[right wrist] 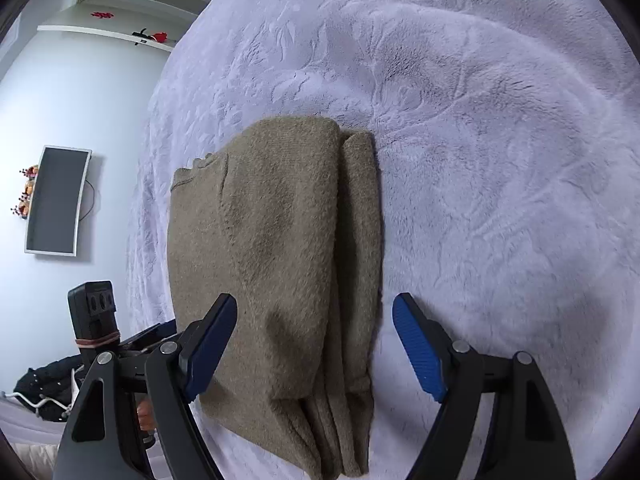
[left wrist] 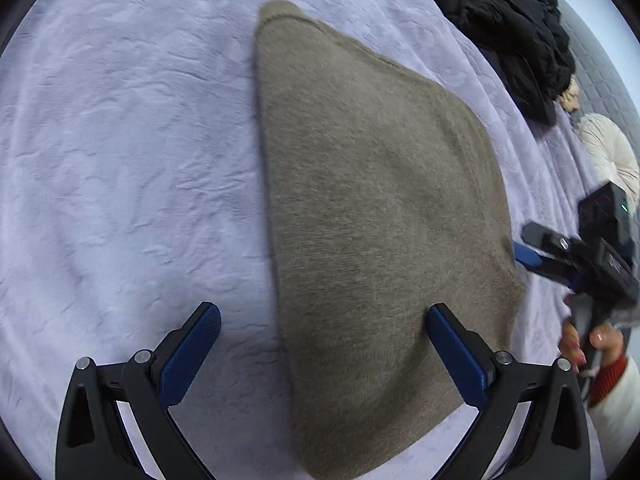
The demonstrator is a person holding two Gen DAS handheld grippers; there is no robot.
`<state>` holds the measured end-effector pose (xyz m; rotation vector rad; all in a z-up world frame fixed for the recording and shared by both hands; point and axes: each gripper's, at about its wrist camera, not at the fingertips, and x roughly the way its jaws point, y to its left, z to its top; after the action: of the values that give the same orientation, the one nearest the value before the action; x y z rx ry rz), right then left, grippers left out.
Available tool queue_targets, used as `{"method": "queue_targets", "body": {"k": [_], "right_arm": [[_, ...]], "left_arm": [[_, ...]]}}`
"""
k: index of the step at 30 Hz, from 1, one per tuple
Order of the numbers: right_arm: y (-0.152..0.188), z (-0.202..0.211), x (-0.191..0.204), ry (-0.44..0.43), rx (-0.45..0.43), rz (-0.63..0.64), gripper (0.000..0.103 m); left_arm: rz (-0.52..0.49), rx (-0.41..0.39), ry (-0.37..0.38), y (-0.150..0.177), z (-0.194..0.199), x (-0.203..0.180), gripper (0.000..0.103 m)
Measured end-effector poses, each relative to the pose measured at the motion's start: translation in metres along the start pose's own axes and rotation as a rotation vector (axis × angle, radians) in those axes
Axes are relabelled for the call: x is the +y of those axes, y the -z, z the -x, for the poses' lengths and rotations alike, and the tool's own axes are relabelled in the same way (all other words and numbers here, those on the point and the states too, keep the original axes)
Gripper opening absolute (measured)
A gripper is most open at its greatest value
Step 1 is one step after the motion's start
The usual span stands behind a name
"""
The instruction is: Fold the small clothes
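A tan knitted garment (left wrist: 372,208) lies folded into a long strip on the pale lilac bedspread (left wrist: 120,140). My left gripper (left wrist: 322,334) hovers open over its near end, one pad above the cloth, the other over the bedspread. In the right wrist view the same garment (right wrist: 280,248) shows stacked folded layers along its right edge. My right gripper (right wrist: 314,334) stands open above that end, nothing pressed between its blue pads. The right gripper (left wrist: 532,248) also shows in the left wrist view, beside the garment's right edge, held by a hand (left wrist: 580,344).
A heap of black clothing (left wrist: 508,32) and a cream round cushion (left wrist: 612,156) lie at the far right of the bed. In the right wrist view a wall-mounted screen (right wrist: 56,200), white shelves (right wrist: 120,20) and dark clothing (right wrist: 44,392) lie beyond the bed's left edge.
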<state>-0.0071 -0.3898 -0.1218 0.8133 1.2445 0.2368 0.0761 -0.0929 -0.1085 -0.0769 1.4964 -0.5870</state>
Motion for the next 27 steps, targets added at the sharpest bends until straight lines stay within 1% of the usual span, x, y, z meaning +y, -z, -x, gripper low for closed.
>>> {"method": "queue_targets", "body": {"k": [1, 6, 9, 12, 14, 15, 16, 17, 19, 20, 21, 22, 24, 27], "right_arm": [[-0.004, -0.005, -0.003, -0.015, 0.011, 0.000, 0.083], [-0.026, -0.028, -0.015, -0.085, 0.066, 0.013, 0.083], [-0.037, -0.036, -0.009, -0.169, 0.079, 0.042, 0.083], [-0.045, -0.044, -0.003, -0.232, 0.082, 0.049, 0.084], [-0.046, -0.055, -0.003, -0.224, 0.090, 0.023, 0.082], [-0.046, -0.060, -0.004, -0.204, 0.100, 0.001, 0.077], [-0.045, -0.063, -0.004, -0.189, 0.113, -0.015, 0.056], [-0.044, -0.065, -0.004, -0.186, 0.123, -0.041, 0.050], [-0.042, -0.058, 0.000, -0.207, 0.113, -0.056, 0.037], [-0.040, -0.053, 0.003, -0.215, 0.107, -0.058, 0.035], [-0.039, -0.049, 0.005, -0.222, 0.104, -0.059, 0.034], [-0.038, -0.044, 0.008, -0.233, 0.103, -0.063, 0.034], [-0.033, -0.036, 0.018, -0.268, 0.097, -0.071, 0.034], [-0.025, -0.027, 0.034, -0.314, 0.090, -0.083, 0.034]], "left_arm": [[-0.022, 0.014, 0.028, -0.003, -0.006, -0.002, 0.103], [-0.093, 0.033, 0.073, -0.009, -0.021, -0.023, 0.103], [-0.112, 0.032, 0.105, -0.015, -0.027, -0.032, 0.103], [-0.115, 0.036, 0.082, -0.018, -0.038, -0.037, 0.103], [-0.109, 0.035, 0.056, -0.016, -0.039, -0.034, 0.103], [-0.107, 0.033, 0.046, -0.016, -0.040, -0.037, 0.102], [-0.100, 0.025, 0.035, -0.017, -0.040, -0.040, 0.097], [-0.094, 0.016, 0.024, -0.018, -0.039, -0.043, 0.093], [-0.101, -0.006, 0.031, -0.019, -0.034, -0.048, 0.071], [-0.109, -0.016, 0.037, -0.017, -0.027, -0.047, 0.065], [-0.115, -0.026, 0.043, -0.016, -0.022, -0.048, 0.054], [-0.115, -0.034, 0.055, -0.016, -0.015, -0.049, 0.048], [-0.109, -0.049, 0.084, -0.015, -0.003, -0.051, 0.047], [-0.119, -0.069, 0.105, -0.009, 0.014, -0.058, 0.047]]}}
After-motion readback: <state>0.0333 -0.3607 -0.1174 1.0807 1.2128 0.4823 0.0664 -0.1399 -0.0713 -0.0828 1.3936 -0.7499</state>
